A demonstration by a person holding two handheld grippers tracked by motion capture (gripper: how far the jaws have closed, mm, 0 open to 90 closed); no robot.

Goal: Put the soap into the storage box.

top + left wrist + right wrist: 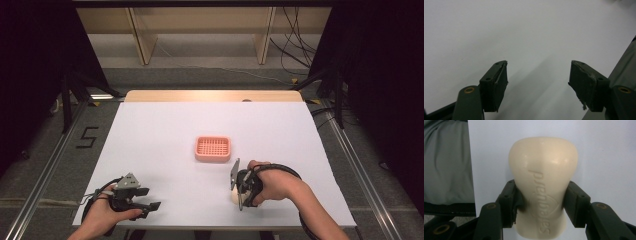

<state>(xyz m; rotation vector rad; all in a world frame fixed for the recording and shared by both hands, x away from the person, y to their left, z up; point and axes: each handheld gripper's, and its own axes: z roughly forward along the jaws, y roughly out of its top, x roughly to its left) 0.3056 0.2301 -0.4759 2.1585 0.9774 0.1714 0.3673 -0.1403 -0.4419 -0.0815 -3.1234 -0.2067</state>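
Jaws of the right gripper (541, 202) clamp the soap bar (543, 182), pink tray (213, 148) nearby; left gripper (537, 80) gapes.

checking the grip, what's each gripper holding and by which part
The right gripper is shut on the cream soap bar, clamping its narrow waist. The left gripper holds nothing.
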